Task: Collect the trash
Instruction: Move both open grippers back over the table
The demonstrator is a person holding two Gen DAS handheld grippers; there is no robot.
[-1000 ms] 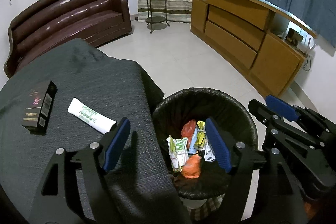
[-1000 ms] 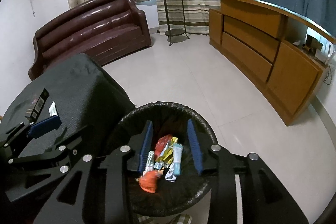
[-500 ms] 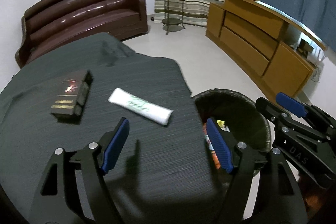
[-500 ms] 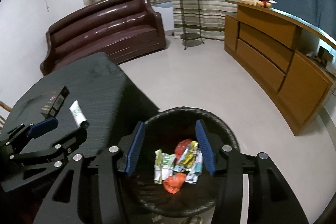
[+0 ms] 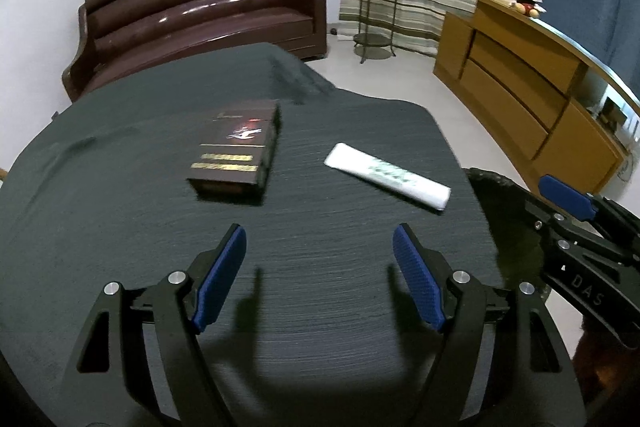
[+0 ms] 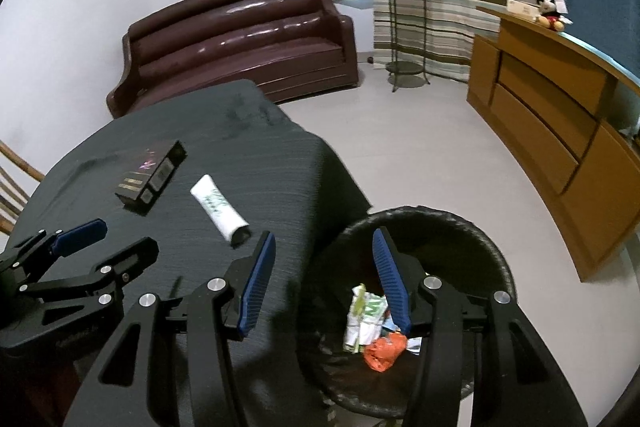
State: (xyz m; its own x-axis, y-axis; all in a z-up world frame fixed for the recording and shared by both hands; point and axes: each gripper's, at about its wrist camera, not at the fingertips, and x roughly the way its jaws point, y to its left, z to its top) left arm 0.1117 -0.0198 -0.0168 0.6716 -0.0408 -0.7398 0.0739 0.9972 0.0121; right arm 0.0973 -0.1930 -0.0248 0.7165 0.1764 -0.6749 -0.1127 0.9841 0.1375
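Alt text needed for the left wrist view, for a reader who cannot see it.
The open, empty left gripper hovers over a dark-clothed table holding a dark box and a white tube. The right gripper and a black bin's rim show at the right edge; a brown sofa stands behind.

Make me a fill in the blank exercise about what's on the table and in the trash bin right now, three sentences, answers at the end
1. The white tube lies on the dark tablecloth to the ____ of the dark box in the left wrist view.
2. The crumpled orange wrapper lies inside the black ____.
3. Between the fingers of the left gripper there is ____; the right gripper is just as bare.

Missing words: right; trash bin; nothing
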